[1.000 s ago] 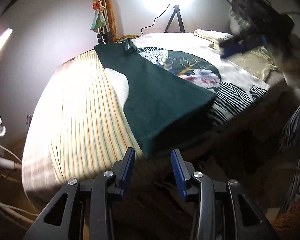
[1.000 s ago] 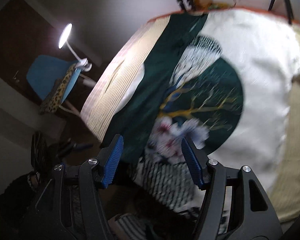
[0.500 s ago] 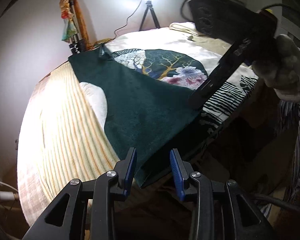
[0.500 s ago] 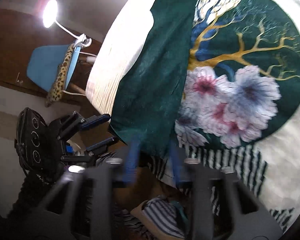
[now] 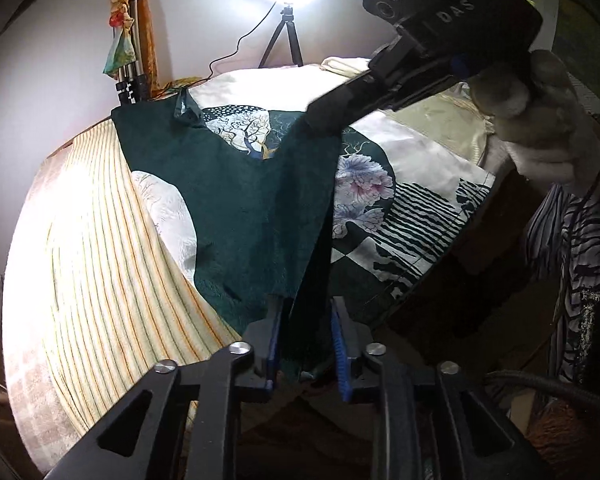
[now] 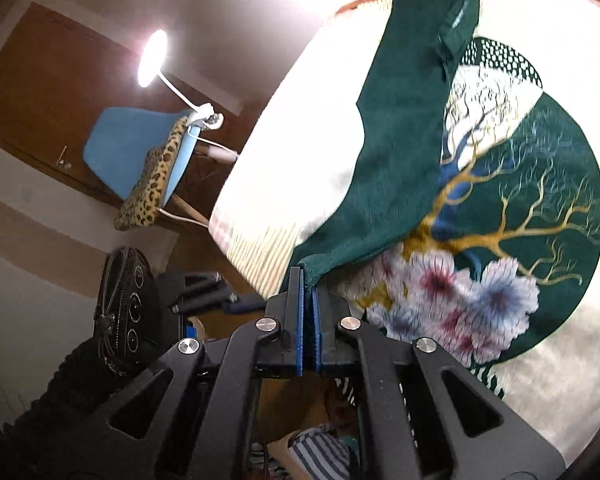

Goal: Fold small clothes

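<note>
A dark green garment (image 5: pixel 236 200) lies on the bed over a patterned sheet. My right gripper (image 6: pixel 308 280) is shut on the garment's (image 6: pixel 400 152) near corner and holds it lifted above the bed; in the left wrist view it (image 5: pixel 320 120) pinches the raised corner. My left gripper (image 5: pixel 305 320) is open, with a hanging fold of the green garment between its fingers at the bed's near edge.
The bed carries a striped yellow blanket (image 5: pixel 92 264) on the left and a white sheet with a tree-and-flower print (image 6: pixel 500 208). A ring light on a tripod (image 5: pixel 286 8) stands behind. A blue chair (image 6: pixel 140 148) and lamp (image 6: pixel 152 60) stand beside the bed.
My right gripper has closed on the garment's corner and lifted it up and across the bed. My left gripper has moved in so the garment's edge hangs between its fingers.
</note>
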Motion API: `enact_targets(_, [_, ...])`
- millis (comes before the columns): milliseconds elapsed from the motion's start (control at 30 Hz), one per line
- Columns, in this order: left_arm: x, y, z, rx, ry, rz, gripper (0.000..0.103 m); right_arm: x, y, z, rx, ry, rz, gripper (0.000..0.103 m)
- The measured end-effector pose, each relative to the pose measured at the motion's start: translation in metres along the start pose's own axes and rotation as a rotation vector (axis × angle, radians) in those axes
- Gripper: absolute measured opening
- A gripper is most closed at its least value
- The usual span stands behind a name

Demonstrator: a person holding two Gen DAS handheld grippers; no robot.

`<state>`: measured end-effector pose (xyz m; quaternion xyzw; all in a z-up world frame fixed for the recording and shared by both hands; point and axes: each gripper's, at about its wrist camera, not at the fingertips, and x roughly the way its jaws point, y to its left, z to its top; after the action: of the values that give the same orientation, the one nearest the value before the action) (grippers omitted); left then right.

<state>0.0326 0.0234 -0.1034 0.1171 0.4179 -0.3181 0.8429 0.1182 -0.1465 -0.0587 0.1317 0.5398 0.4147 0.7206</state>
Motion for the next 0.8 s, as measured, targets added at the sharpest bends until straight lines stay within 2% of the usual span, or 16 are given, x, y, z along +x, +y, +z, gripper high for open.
enact_targets(67, [-0.001, -0.004, -0.003, 0.011, 0.000, 0.005, 0.005, 0.001, 0.001, 0.004, 0.002, -0.002, 0.002, 0.005])
enact_targets(100, [-0.002, -0.006, -0.004, 0.020, 0.003, 0.030, 0.000, 0.002, 0.001, 0.005, 0.002, -0.001, 0.001, 0.005])
enact_targets(133, [-0.002, -0.007, -0.005, 0.027, 0.004, 0.057, 0.000, 0.005, 0.003, 0.006, 0.001, 0.001, -0.001, 0.005])
enact_targets(233, [-0.013, -0.013, -0.010, 0.043, -0.015, 0.203, 0.000, 0.009, 0.007, 0.005, 0.003, 0.008, 0.003, 0.005])
enact_targets(367, [-0.033, -0.012, -0.017, -0.003, -0.036, 0.293, 0.000, 0.012, 0.013, 0.000, 0.003, 0.017, 0.024, 0.005])
enact_targets(500, [-0.041, -0.012, -0.024, -0.043, -0.027, 0.326, 0.000, 0.014, 0.016, -0.010, -0.002, 0.037, 0.040, 0.005])
enact_targets(600, [-0.029, -0.018, -0.033, -0.023, 0.037, 0.343, 0.000, 0.020, 0.010, -0.021, 0.012, 0.070, 0.027, 0.005])
enact_targets(667, [-0.015, -0.019, -0.042, -0.017, 0.123, 0.299, 0.006, 0.026, 0.001, -0.030, 0.042, 0.102, 0.019, 0.005])
enact_targets(700, [-0.010, -0.020, -0.046, -0.019, 0.158, 0.277, 0.024, 0.028, -0.005, -0.036, 0.053, 0.116, -0.005, 0.005])
enact_targets(733, [-0.007, -0.020, -0.051, -0.018, 0.185, 0.282, 0.028, 0.029, -0.011, -0.042, 0.054, 0.125, -0.052, 0.005])
enact_targets(800, [-0.010, -0.021, -0.058, -0.029, 0.176, 0.301, 0.027, 0.030, -0.023, -0.050, 0.079, 0.156, -0.109, 0.007])
